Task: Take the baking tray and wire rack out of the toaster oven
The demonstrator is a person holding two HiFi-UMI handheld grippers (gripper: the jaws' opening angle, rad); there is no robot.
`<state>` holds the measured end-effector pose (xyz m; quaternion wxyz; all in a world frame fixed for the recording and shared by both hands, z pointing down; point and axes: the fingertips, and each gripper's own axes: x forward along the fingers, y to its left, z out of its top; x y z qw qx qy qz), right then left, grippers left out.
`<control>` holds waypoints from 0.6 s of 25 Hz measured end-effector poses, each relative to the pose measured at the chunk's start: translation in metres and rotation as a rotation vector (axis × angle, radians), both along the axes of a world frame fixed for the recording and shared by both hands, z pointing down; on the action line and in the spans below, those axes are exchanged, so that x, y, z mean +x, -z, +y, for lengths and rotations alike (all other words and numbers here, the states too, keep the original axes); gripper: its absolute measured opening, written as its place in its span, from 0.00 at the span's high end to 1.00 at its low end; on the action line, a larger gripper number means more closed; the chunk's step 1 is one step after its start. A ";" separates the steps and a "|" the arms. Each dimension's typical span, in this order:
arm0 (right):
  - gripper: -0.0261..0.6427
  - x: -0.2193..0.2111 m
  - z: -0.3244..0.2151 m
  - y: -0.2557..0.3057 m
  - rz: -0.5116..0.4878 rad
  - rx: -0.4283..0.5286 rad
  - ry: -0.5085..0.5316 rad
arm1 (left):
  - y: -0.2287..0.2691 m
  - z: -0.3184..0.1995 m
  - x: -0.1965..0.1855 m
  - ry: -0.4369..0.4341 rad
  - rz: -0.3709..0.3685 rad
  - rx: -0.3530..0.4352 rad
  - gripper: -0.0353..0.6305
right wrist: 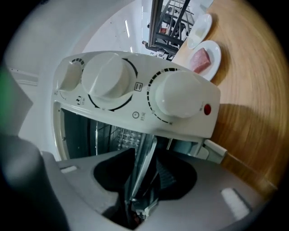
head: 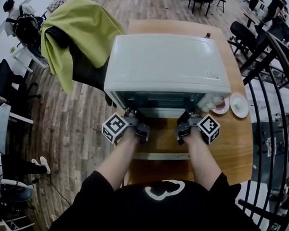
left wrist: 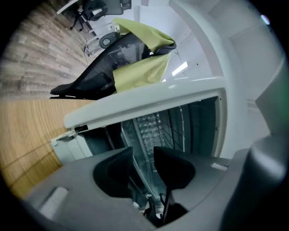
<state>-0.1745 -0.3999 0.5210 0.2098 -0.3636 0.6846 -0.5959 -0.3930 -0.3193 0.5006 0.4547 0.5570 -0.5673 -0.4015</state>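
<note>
**Left gripper (head: 135,118) and right gripper (head: 188,120) at the toaster oven (head: 167,61) mouth**

Oven mid-surface (head: 233,153), door (head: 159,156) folded down toward the near edge. Baking tray (left wrist: 148,128) and wire rack (left wrist: 175,122) inside the cavity. Left fingers (left wrist: 174,169) released, parted astride the tray's thin front rim, a gap either side. Right fingers (right wrist: 113,173) likewise unclenched, same rim between them below the control panel (right wrist: 135,97).

Legible only from the right gripper view: tick scales round two white knobs (right wrist: 108,81), a small clock symbol, a red lamp (right wrist: 207,109). Grey label (head: 213,75) on the oven top, too small to read. Pink slab on a plate (right wrist: 216,50) by the right edge, clear in that view, a pale smudge from the head view. Chair with green cloth (left wrist: 144,67) beyond the left edge, in the left gripper and head views alone.
</note>
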 end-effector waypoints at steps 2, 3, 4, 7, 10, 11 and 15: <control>0.75 -0.002 -0.004 -0.003 0.002 -0.004 -0.005 | 0.000 0.000 0.000 -0.010 0.005 0.002 0.73; 0.75 -0.004 -0.006 -0.004 0.002 -0.007 -0.007 | 0.000 0.000 0.000 -0.011 0.019 0.002 0.71; 0.75 -0.005 -0.007 -0.004 0.001 -0.009 -0.010 | -0.002 -0.001 -0.001 -0.008 0.030 -0.002 0.71; 0.75 -0.006 -0.010 -0.006 -0.002 -0.011 -0.019 | -0.011 -0.003 -0.005 0.001 0.048 -0.028 0.70; 0.75 -0.010 -0.014 -0.004 -0.005 -0.003 -0.022 | -0.016 -0.008 -0.010 0.005 0.056 -0.038 0.71; 0.75 -0.011 -0.016 -0.003 -0.007 -0.001 -0.025 | -0.016 -0.011 -0.010 0.006 0.058 -0.037 0.71; 0.75 -0.012 -0.021 -0.002 -0.012 -0.002 -0.039 | -0.018 -0.018 -0.013 0.020 0.070 -0.042 0.72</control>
